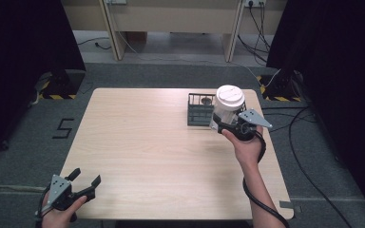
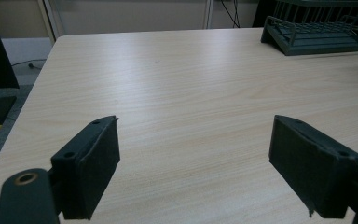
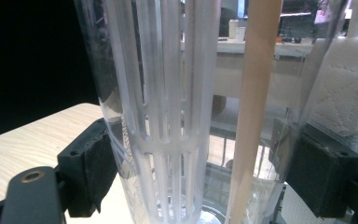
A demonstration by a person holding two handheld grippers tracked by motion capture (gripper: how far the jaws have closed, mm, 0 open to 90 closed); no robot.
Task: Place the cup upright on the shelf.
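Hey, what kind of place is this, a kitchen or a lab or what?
Probably a lab recording space, not a kitchen: black curtains flank one bare wooden table, and cables trail over grey carpet.

Two black handheld grippers, bare forearms

Left gripper [image 1: 86, 179] and right gripper [image 1: 227, 119] each carry a grey three-cornered plate, black padded jaws with screw holes; a black cable [image 1: 261, 202] trails behind.

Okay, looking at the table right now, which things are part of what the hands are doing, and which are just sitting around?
In use:
- right tongs, shut on the clear jug
- the jug's white lid
- grey rack beside the jug, probably

Lying about:
- left tongs, open, holding nothing, at the near left corner
- cables on the floor
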